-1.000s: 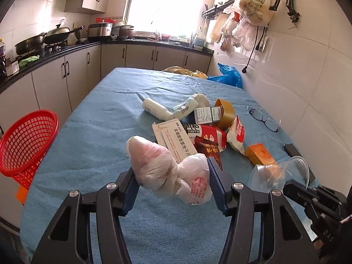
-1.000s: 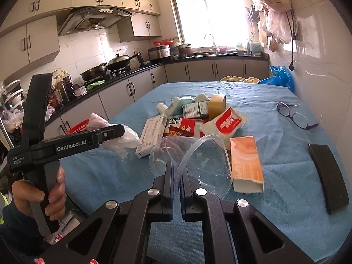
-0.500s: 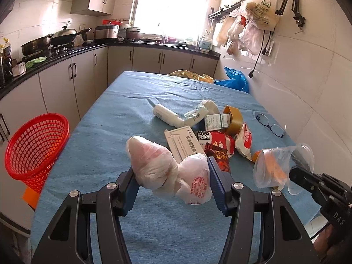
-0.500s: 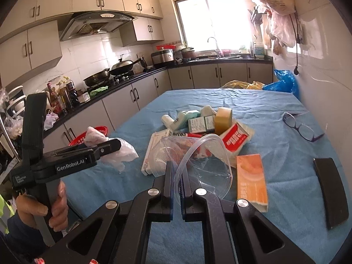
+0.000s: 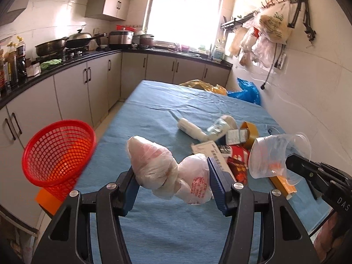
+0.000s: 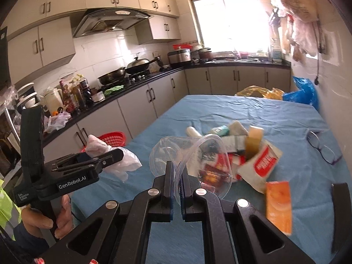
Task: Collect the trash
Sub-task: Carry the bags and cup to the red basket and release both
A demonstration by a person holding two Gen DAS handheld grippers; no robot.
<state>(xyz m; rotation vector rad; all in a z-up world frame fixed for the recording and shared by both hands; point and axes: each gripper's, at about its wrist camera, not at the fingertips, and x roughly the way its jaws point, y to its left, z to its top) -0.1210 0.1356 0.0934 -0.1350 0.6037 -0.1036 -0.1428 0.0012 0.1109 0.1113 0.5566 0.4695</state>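
Red basket's [image 5: 58,154] mouth, left view only

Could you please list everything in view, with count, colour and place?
plastic bag: one, white and pink, crumpled, clamped in the left tool
plastic cup: one, clear, rim pinched in the right tool
basket: one, red mesh, beside the table's left edge
table: one, blue cloth
trash pile: several packets, boxes, a white bottle and a tape roll, mid-table
orange box: one, near right of the pile
glasses: one pair, dark, right side of the table
woks: two, dark, on the stove
left tool: black, closed on the bag
right tool: black, shut on the cup
hand: one, holding the left tool's handle
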